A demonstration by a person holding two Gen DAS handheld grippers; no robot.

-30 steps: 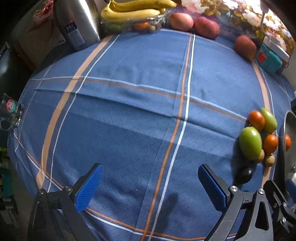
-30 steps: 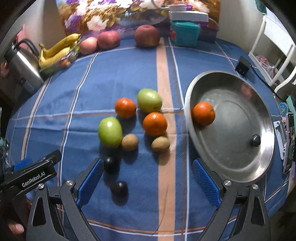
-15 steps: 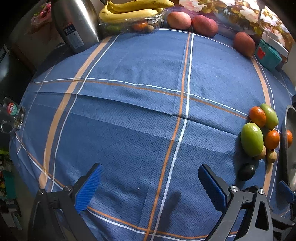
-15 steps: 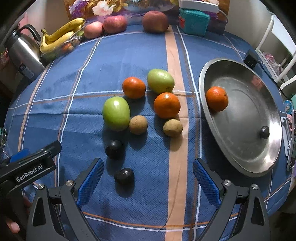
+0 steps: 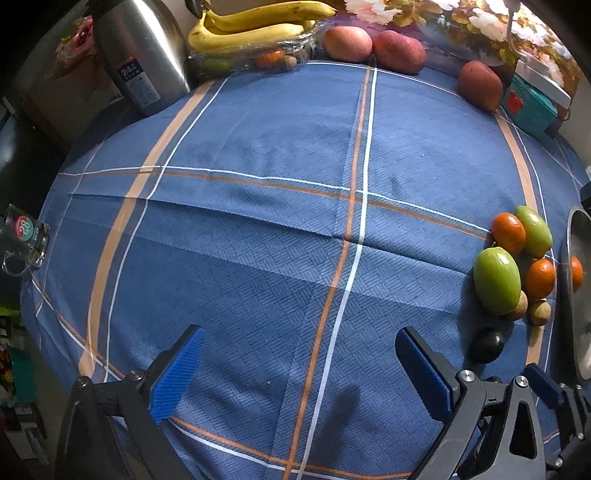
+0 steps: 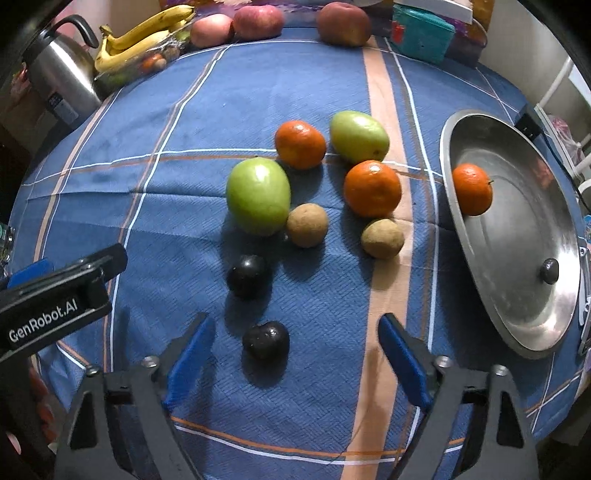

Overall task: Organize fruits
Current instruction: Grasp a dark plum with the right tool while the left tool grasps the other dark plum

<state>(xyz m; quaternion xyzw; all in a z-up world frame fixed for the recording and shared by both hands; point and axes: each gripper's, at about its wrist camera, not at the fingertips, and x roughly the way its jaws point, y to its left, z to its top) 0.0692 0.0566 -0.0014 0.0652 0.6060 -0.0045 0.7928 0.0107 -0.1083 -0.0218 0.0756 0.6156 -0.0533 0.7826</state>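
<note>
On the blue plaid cloth of the desk (image 6: 258, 92), a shallow metal pan (image 6: 524, 295) sits at the right edge. It holds one orange (image 6: 472, 189) against its near-left wall and a small dark round piece (image 6: 549, 270) lower down, too small to identify with confidence.

The remaining loose fruit clusters left of the pan: two green fruits (image 6: 258, 195) (image 6: 358, 136), two oranges (image 6: 300, 144) (image 6: 372, 188), two brown fruits (image 6: 307, 224) (image 6: 382, 238) and two dark plums (image 6: 248, 276) (image 6: 265, 340).

The right gripper (image 6: 295, 354) points steeply down with its jaws closing. The nearer plum lies between its blue pads, which do not touch it.

The left gripper (image 5: 295, 373) hangs over bare cloth well left of the fruit, jaws wide apart with nothing between them.

At the far edge of the desk a clear plastic tray (image 5: 255, 55) holds small fruit, with bananas (image 5: 255, 26) resting on top. A steel kettle (image 5: 142, 55) stands just left of the tray, and three reddish fruits (image 5: 347, 43) (image 5: 399, 51) (image 5: 480, 85) lie to its right, near a teal box (image 5: 532, 107).
</note>
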